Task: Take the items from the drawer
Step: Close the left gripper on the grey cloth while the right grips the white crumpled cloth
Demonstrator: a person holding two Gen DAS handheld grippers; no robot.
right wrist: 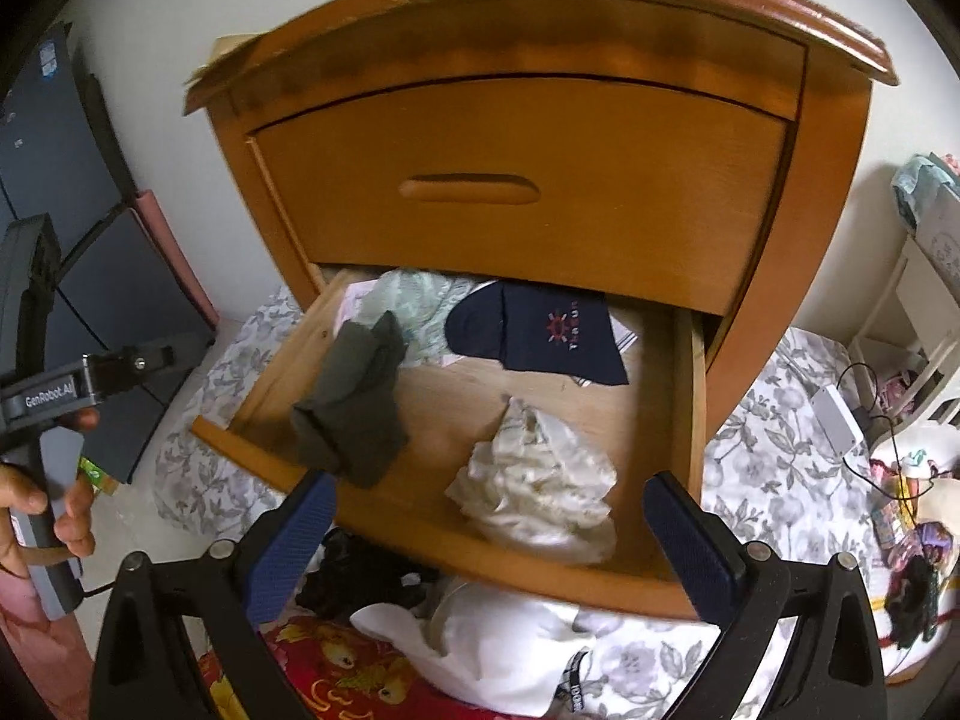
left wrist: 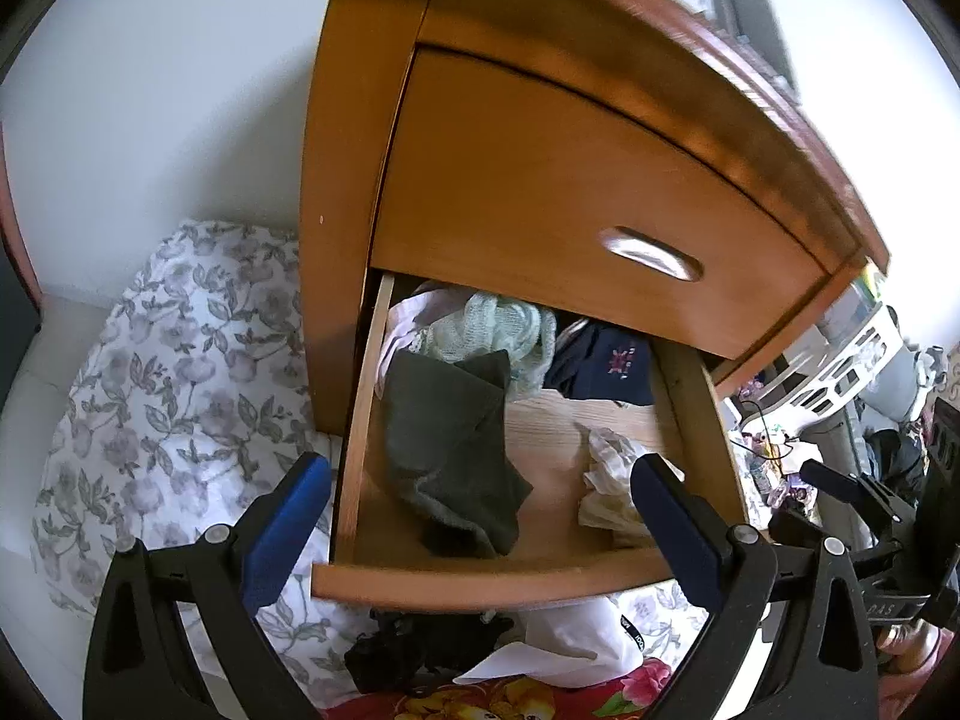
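The lower drawer (left wrist: 480, 585) (right wrist: 540, 576) of a wooden nightstand stands pulled out. Inside lie a dark green cloth (left wrist: 450, 450) (right wrist: 354, 408), a crumpled cream cloth (left wrist: 612, 480) (right wrist: 534, 480), a navy garment with a red emblem (left wrist: 606, 366) (right wrist: 540, 330) and pale green lace (left wrist: 498, 324) (right wrist: 414, 300) at the back. My left gripper (left wrist: 480, 498) hovers open in front of the drawer, empty. My right gripper (right wrist: 489, 516) is open too, above the drawer's front edge near the cream cloth. Its other unit shows at the left, held by a hand (right wrist: 36, 504).
The shut upper drawer (left wrist: 600, 210) (right wrist: 516, 186) overhangs the back of the open one. Below the drawer front lie a white garment (right wrist: 510, 642), a black cloth (right wrist: 360, 576) and a red patterned fabric (right wrist: 336, 666) on a floral sheet (left wrist: 150, 390). Clutter and a white rack (left wrist: 840, 372) stand to the right.
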